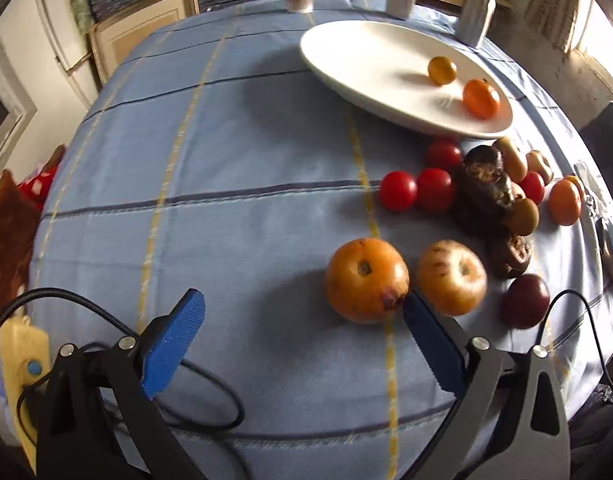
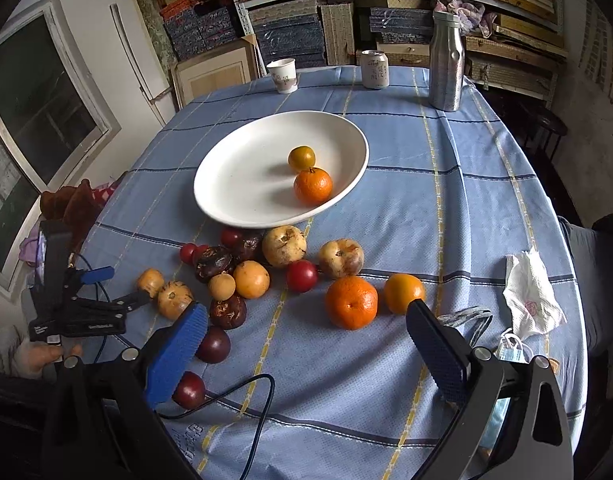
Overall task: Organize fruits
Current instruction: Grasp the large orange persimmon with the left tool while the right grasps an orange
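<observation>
We read this as the middle of the gathering step: the white plate (image 2: 242, 184) sits in the centre of the right wrist view and holds only a mandarin (image 2: 312, 185) and a small yellow-green fruit (image 2: 301, 158), while most of the fruit lies loose on the blue checked surface (image 2: 466, 208) just below the plate's near rim.

The left gripper (image 1: 302, 312) is released, its blue pads spread wide, low in the left wrist view. Its right pad rests in the gap between a bruised orange-brown apple-like fruit (image 1: 366, 280) and a paler streaked one (image 1: 452, 278), apparently touching the first (we cannot tell how firmly). So we judge the next move for this side is to shift across until the orange-brown fruit sits between the pads, then close and carry it toward the upper right of the frame, where the plate lies.

The right gripper (image 2: 306, 320) is likewise released, its pads framing a large mandarin (image 2: 351, 302) and a smooth orange fruit (image 2: 404, 293) just beside it. It needs to advance and settle on one of them, not both.

The heap itself is mixed: glossy red tomato-like fruits (image 1: 398, 191), dark shrivelled pieces (image 1: 484, 184), and a deep purple plum (image 2: 213, 344) near the left pad in the right wrist view. Several skins look blotched and soft, so a gentle squeeze seems wise.
</observation>
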